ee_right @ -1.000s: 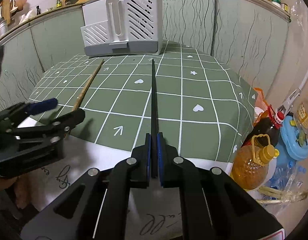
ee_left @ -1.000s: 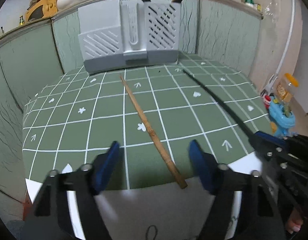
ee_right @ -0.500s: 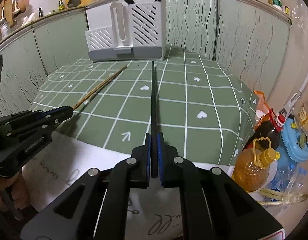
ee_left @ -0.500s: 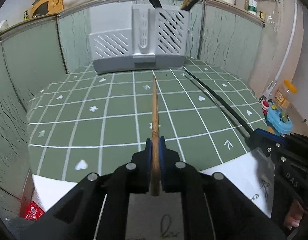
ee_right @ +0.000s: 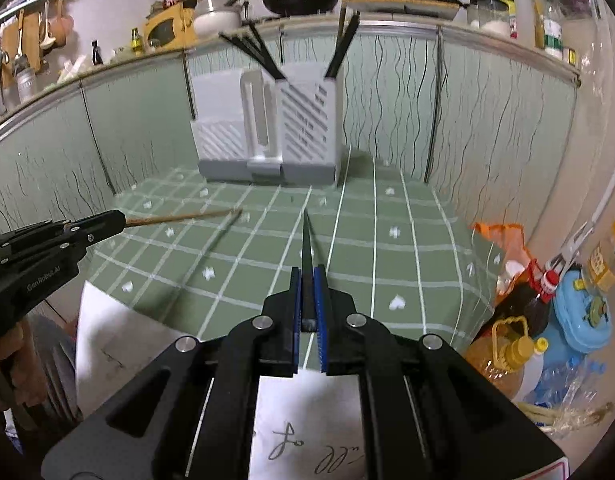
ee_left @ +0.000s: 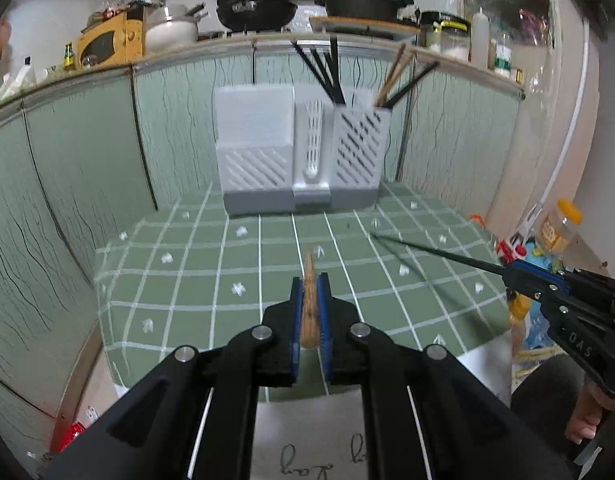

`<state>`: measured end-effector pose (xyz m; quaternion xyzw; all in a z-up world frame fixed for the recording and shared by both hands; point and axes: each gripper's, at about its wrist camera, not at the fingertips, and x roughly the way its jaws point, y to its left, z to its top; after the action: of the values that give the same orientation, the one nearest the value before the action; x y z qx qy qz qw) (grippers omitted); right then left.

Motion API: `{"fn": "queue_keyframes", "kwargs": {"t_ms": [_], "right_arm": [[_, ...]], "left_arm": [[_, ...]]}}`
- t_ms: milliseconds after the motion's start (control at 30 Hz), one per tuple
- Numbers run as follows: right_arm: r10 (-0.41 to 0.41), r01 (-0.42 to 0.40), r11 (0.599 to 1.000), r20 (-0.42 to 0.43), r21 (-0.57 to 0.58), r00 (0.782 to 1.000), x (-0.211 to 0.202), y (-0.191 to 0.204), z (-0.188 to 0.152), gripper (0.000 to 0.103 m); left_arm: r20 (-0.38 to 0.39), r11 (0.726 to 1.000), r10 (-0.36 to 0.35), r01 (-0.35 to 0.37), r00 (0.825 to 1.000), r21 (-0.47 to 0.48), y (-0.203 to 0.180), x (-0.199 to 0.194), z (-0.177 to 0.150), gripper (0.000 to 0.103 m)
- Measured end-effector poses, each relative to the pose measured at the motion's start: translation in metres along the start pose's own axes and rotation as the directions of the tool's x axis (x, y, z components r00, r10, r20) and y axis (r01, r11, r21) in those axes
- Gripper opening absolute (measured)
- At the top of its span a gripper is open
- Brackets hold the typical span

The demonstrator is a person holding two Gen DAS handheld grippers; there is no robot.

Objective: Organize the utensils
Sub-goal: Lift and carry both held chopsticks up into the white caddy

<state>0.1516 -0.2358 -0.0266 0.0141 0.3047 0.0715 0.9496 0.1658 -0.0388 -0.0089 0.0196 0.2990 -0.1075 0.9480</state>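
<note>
My left gripper (ee_left: 309, 280) is shut on a wooden chopstick (ee_left: 308, 300), which points forward above the green checked tablecloth (ee_left: 211, 280). From the right wrist view the same wooden chopstick (ee_right: 179, 218) sticks out of the left gripper (ee_right: 121, 218), clear of the cloth. My right gripper (ee_right: 307, 272) is shut on a black chopstick (ee_right: 306, 240), also lifted; it shows in the left wrist view as a black chopstick (ee_left: 435, 254) leading to the right gripper (ee_left: 509, 270). A white slotted utensil holder (ee_left: 299, 160) stands at the back, with several black and wooden chopsticks in its right compartment (ee_left: 361, 152).
Green panels wall the table at the back and sides. A white paper (ee_right: 119, 340) lies under the cloth's near edge. Oil bottles (ee_right: 503, 356) and a blue container (ee_right: 583, 312) stand on the floor to the right. Pans and jars line the shelf (ee_left: 367, 24) above.
My left gripper closed on the wooden chopstick that lay on the cloth and lifted it. The right gripper rose with the black chopstick; both sticks now hang above the table.
</note>
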Motion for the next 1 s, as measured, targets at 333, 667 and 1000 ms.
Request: {"fn": "queue_keyframes", "kwargs": {"t_ms": [333,667,1000], "right_arm": [[-0.001,0.002,1.0,0.119,-0.007,0.993,-0.034,-0.002,0.06,0.006],[0.025,-0.022,1.0,0.199,-0.017,0.98,-0.059,-0.003,0.107,0.006],[0.031,-0.021,0.999,0.245,-0.043,0.969,-0.075,-0.008,0.155,0.006]], "left_arm": [[0.095,0.999,-0.019,0.015,0.995,0.037,0.005,-0.031,0.059,0.008],[0.16,0.994,-0.071,0.057,0.985,0.091,-0.006,-0.052,0.107,0.008],[0.228,0.991,-0.109,0.088,0.968,0.1,-0.013,-0.056,0.157,0.008]]}}
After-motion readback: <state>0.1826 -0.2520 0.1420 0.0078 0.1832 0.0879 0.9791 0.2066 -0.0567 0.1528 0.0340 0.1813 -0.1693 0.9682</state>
